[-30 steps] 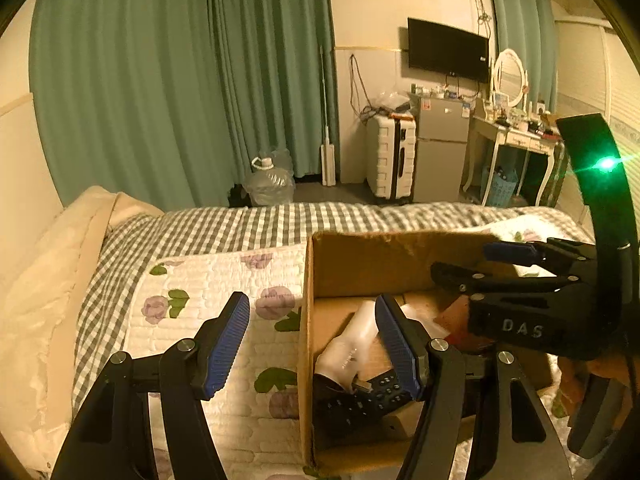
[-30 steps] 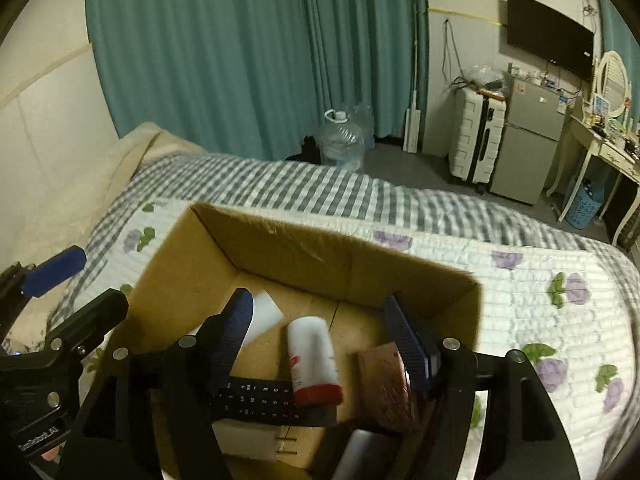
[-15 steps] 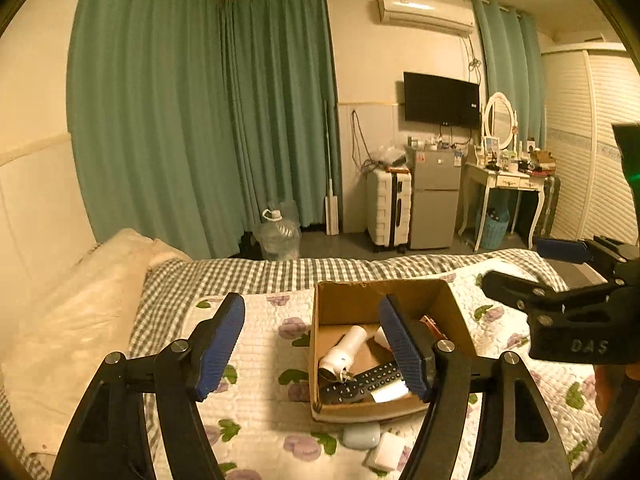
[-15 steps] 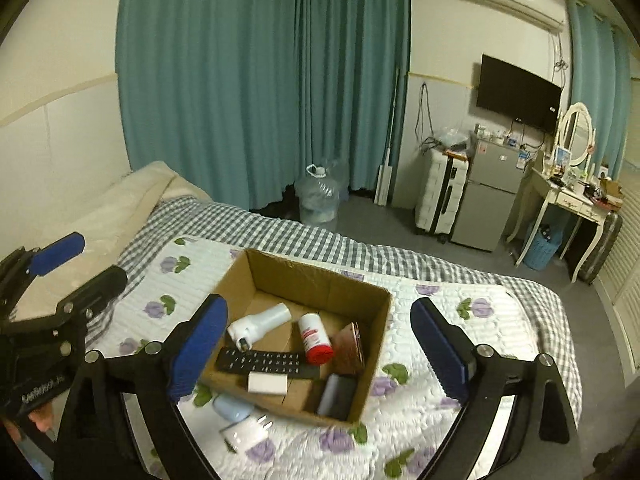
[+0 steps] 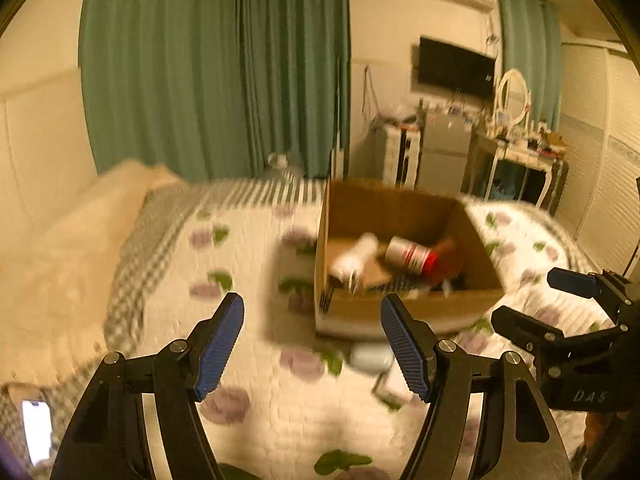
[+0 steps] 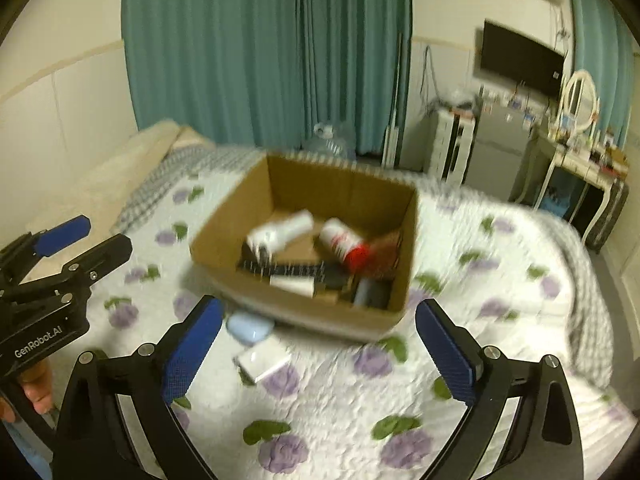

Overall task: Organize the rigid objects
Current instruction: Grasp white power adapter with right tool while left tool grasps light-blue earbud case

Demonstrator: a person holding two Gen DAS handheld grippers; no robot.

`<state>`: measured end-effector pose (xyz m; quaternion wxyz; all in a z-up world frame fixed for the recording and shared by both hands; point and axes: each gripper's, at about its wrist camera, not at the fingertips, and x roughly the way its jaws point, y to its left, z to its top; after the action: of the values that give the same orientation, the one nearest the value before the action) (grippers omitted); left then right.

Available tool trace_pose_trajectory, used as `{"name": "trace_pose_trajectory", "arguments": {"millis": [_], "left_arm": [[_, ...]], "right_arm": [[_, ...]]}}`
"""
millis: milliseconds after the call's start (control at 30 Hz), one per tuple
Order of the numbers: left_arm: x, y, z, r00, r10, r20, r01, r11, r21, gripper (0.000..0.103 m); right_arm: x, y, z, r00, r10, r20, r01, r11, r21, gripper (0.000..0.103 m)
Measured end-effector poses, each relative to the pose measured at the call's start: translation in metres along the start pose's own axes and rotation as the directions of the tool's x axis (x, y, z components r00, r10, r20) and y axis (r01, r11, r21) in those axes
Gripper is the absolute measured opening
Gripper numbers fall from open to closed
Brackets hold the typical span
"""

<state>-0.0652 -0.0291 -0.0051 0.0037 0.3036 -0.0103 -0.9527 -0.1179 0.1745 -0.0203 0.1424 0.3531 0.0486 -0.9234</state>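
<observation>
An open cardboard box [image 6: 224, 240] [image 5: 404, 312] sits on the flowered bed quilt. It holds a white bottle [image 6: 286, 228], a white can with a red cap [image 6: 344, 242] [image 5: 410, 256], a black remote [image 6: 288, 268] and other small items. A pale blue oval case [image 6: 250, 328] [image 5: 370, 358] and a white block [image 6: 262, 360] lie on the quilt in front of the box. My left gripper [image 5: 312, 344] is open and empty, in front of the box's left corner. My right gripper [image 6: 316, 344] is open and empty, above the white block. Both views are blurred.
A lit phone [image 5: 36, 428] lies on the bed at lower left. A cream pillow [image 5: 72, 240] lines the left side. Beyond the bed stand teal curtains, a water jug [image 6: 330, 140], a suitcase, a small fridge and a dressing table [image 6: 580, 168].
Both grippers have come back down and closer to the bed after pulling far back. The box and the loose items in front of it look larger. Both stay open and empty.
</observation>
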Motion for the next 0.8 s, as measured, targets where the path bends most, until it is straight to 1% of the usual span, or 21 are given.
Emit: {"name": "trace_pose_trajectory", "arguments": {"millis": [133,167,267,333,467,600,733,767,800], "left_arm": [[0.029,0.000,-0.024,0.997,0.013,-0.081,-0.011,1.000,0.020,0.074],[0.032,0.001,-0.030,0.995,0.017,-0.097,-0.014,1.000,0.027,0.074],[0.043,0.006,-0.037,0.991,0.043,-0.129,-0.040,0.999,0.027,0.074],[0.049,0.011,-0.040,0.988,0.035,-0.154,-0.035,0.999,0.008,0.074],[0.058,0.016,-0.044,0.981,0.040,-0.191,-0.041,0.999,-0.005,0.074],[0.061,0.012,-0.047,0.978,0.045,-0.203,-0.043,0.999,0.013,0.074],[0.063,0.009,-0.048,0.976,0.048,-0.210,-0.042,0.999,0.033,0.074],[0.063,0.007,-0.048,0.975,0.051,-0.214,-0.044,0.998,0.037,0.074],[0.064,0.006,-0.049,0.975,0.052,-0.217,-0.044,0.998,0.039,0.074]], "right_arm": [[0.039,0.011,-0.025,0.997,0.020,-0.076,-0.022,0.999,-0.032,0.098],[0.049,0.014,-0.030,0.995,0.027,-0.094,-0.031,0.999,-0.036,0.098],[0.078,0.027,-0.044,0.987,0.047,-0.155,-0.059,0.996,-0.074,0.098],[0.091,0.033,-0.050,0.981,0.054,-0.186,-0.071,0.994,-0.088,0.098],[0.115,0.034,-0.055,0.969,0.079,-0.236,-0.097,0.993,-0.067,0.096],[0.132,0.035,-0.059,0.956,0.102,-0.277,-0.120,0.991,-0.051,0.090],[0.138,0.031,-0.060,0.945,0.140,-0.296,-0.152,0.988,-0.020,0.087],[0.137,0.030,-0.060,0.941,0.161,-0.297,-0.171,0.985,-0.009,0.080],[0.137,0.029,-0.061,0.936,0.189,-0.296,-0.197,0.980,0.004,0.071]]}}
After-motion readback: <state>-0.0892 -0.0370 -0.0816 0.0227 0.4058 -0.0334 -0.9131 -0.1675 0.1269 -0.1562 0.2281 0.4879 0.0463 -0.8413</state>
